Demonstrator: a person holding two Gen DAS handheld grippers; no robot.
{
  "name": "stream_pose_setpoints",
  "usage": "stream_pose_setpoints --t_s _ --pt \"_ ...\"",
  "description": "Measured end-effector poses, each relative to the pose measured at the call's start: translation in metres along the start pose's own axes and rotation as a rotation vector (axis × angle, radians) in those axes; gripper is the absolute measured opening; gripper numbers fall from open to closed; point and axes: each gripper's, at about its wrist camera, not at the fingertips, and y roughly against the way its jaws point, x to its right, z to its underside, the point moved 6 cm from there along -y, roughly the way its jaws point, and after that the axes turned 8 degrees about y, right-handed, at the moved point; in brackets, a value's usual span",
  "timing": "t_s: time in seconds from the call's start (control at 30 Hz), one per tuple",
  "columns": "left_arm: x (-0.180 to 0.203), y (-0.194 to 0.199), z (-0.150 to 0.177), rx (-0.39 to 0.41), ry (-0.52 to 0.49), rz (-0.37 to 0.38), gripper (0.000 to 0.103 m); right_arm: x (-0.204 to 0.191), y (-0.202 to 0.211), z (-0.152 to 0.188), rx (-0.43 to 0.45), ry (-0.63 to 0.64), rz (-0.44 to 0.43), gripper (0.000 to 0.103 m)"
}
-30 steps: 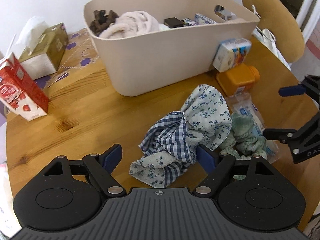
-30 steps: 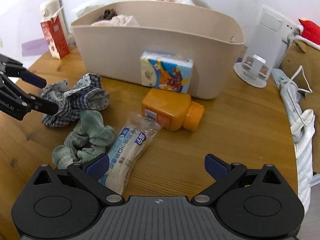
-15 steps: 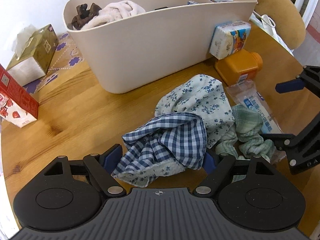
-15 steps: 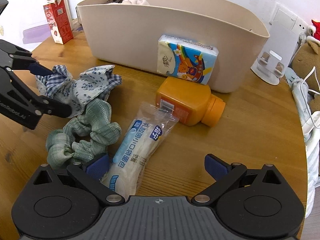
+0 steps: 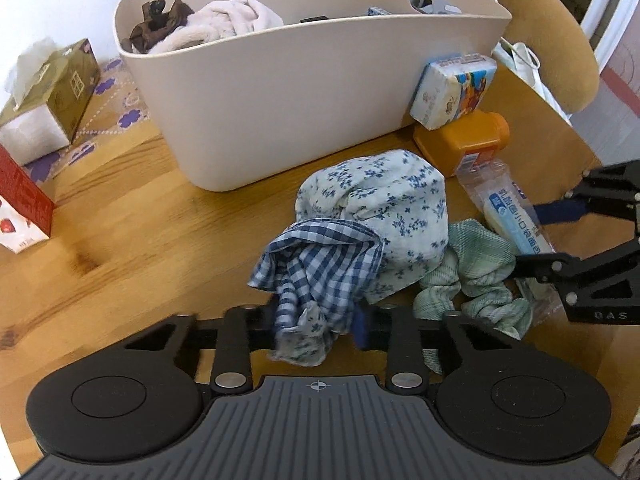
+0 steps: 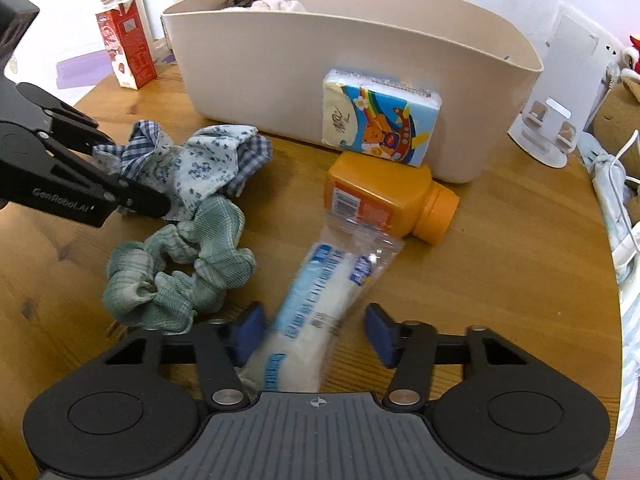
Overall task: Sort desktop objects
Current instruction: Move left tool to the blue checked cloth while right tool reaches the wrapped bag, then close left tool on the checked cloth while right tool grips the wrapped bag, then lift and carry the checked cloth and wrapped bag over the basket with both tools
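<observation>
My left gripper [image 5: 318, 322] is shut on the blue checked and floral cloth [image 5: 360, 240], which shows from the side in the right wrist view [image 6: 200, 164]. A green scrunchie [image 5: 472, 276] lies beside it, also in the right wrist view [image 6: 184, 272]. My right gripper [image 6: 316, 332] is open, its jaws on either side of a clear plastic packet with blue print [image 6: 320, 304], which also shows in the left wrist view [image 5: 512, 220]. An orange bottle [image 6: 388, 204] lies on its side, and a tissue pack [image 6: 380, 124] leans on the beige basket [image 6: 280, 64].
The basket [image 5: 300, 92] holds a pink cloth and dark items. A red carton [image 6: 128, 48] and a tissue box [image 5: 52, 108] stand at the left of the wooden table [image 5: 120, 240]. A white stand [image 6: 560, 92] and cables are at the right.
My left gripper has closed on the checked cloth. My right gripper has moved forward so the packet lies between its jaws, which have narrowed.
</observation>
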Motion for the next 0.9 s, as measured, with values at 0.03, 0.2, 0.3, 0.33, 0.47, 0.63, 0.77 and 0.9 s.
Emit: stream_pose_setpoints --t_s 0.03,0.2,0.3,0.33,0.47,0.63,0.77,0.9 --pt "0.0 0.001 0.0 -0.003 0.008 0.006 0.023 0.0 0.0 0.0 -0.002 -0.002 -0.003 0.037" --pt "0.001 0.007 0.003 0.003 0.001 0.0 0.018 0.001 0.003 0.002 -0.005 -0.016 -0.032 0.029" --pt "0.001 0.011 0.005 0.004 0.006 0.001 0.017 0.002 0.007 0.004 -0.002 -0.019 -0.044 0.026" --pt "0.0 0.012 0.005 0.005 0.007 0.0 0.017 0.003 0.008 0.005 -0.003 -0.019 -0.049 0.025" --pt "0.0 0.02 0.01 0.013 0.006 -0.005 0.017 0.005 0.014 0.01 0.003 -0.025 -0.065 0.024" --pt "-0.002 0.03 0.013 0.024 0.003 -0.018 0.017 0.01 0.028 0.013 0.024 -0.024 -0.083 0.024" --pt "-0.005 0.044 0.015 0.047 -0.003 -0.035 0.017 0.017 0.043 0.014 0.051 -0.019 -0.093 0.024" --pt "-0.005 0.058 0.012 0.082 -0.006 -0.037 0.017 0.021 0.057 0.005 0.09 -0.014 -0.103 0.024"
